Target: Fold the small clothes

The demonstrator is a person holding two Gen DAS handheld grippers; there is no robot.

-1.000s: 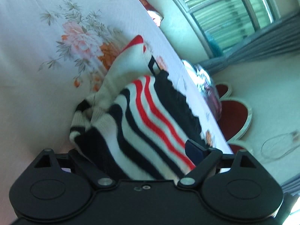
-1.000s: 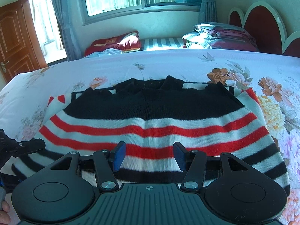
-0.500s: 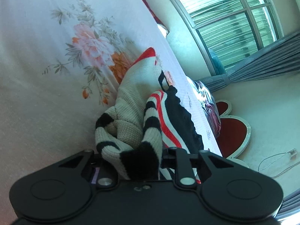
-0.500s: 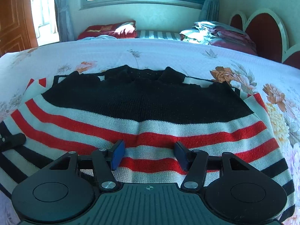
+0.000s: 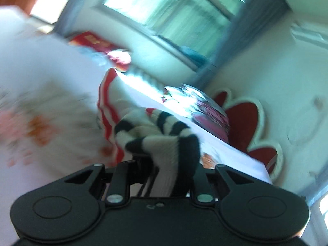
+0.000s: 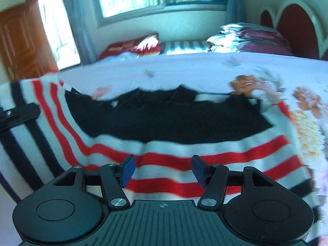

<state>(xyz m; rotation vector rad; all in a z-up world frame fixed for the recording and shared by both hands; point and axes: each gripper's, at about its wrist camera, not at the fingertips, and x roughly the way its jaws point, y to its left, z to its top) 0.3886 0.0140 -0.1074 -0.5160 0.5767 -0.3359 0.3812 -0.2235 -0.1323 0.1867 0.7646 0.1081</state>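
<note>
Clenching a bunched fold of the striped sweater (image 5: 162, 143), the left claw (image 5: 164, 176) has just closed its jaws on the knit, which rises straight up from between them, blurred. The rest of the garment spreads ahead of the right claw (image 6: 163, 171) over the floral bedsheet (image 6: 205, 69). That claw stands released, blue pads (image 6: 128, 169) apart above the red and white stripes, nothing pinched between them.
</note>
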